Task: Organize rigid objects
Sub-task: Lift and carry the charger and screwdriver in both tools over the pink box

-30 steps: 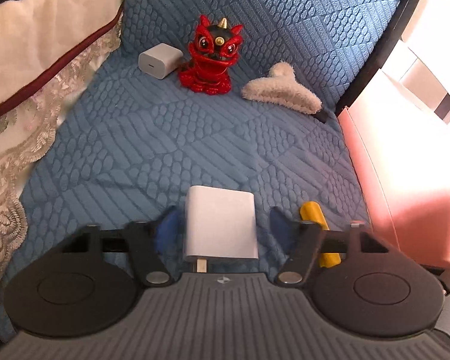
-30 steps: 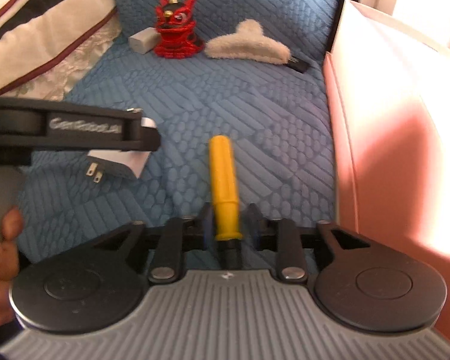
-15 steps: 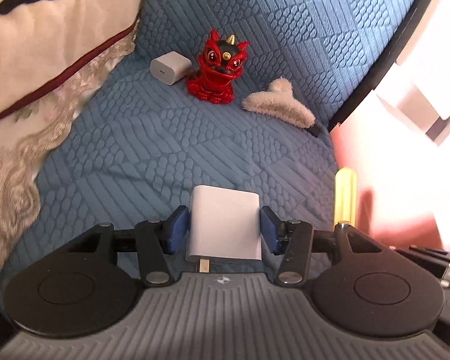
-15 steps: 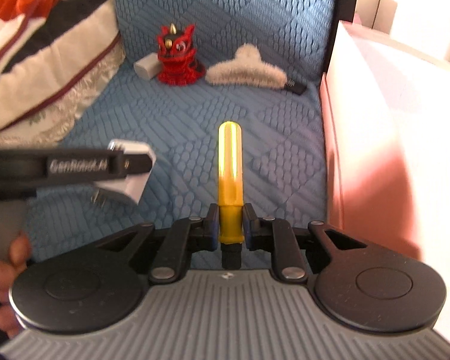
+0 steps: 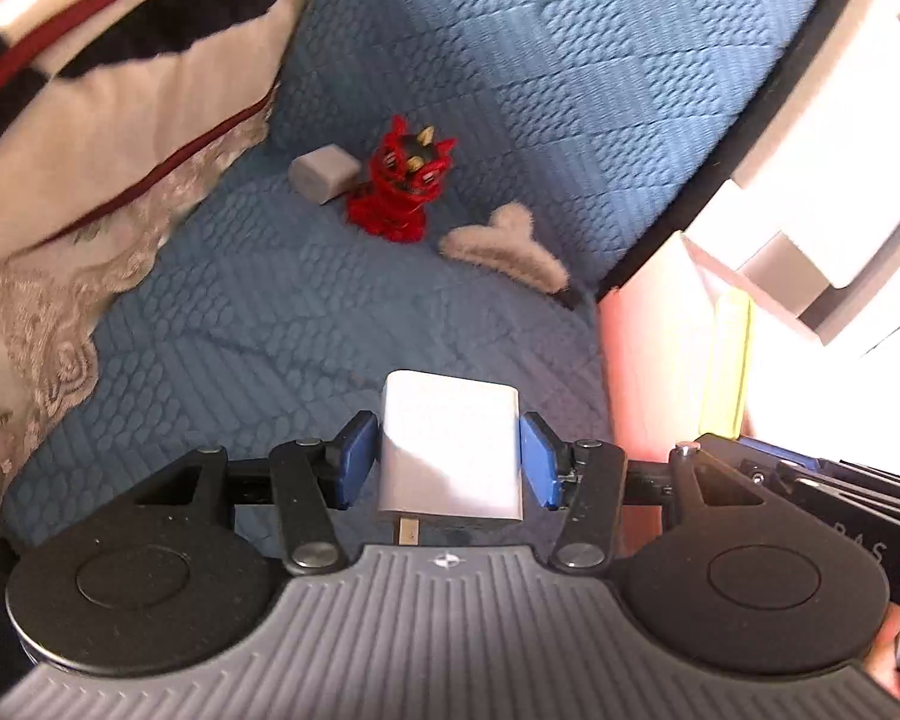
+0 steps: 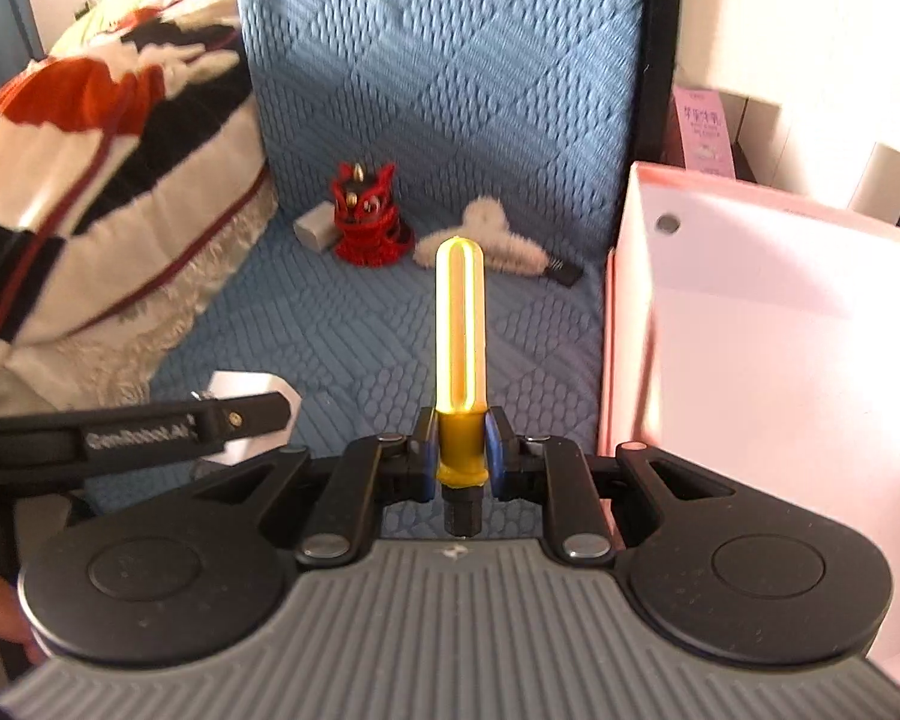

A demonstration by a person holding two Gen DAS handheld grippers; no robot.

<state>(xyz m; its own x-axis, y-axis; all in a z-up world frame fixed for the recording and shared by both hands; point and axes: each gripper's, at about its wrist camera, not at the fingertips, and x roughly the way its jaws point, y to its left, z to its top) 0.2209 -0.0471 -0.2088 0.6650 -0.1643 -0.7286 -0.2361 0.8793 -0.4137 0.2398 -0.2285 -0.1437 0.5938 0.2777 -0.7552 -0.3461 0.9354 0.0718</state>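
Two items are held aloft over the blue cushion (image 6: 342, 336) — white charger (image 5: 450, 450) clamped by the left gripper (image 5: 450, 456), yellow handle (image 6: 461, 324) clamped near its base by the right gripper (image 6: 461, 456). Handle could pivot or slip; pink box (image 6: 762, 360) rim could be clipped.

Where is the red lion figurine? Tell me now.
In both wrist views the red lion figurine stands at the back of the blue cushion, between the small white charger and the fluffy hair clip.
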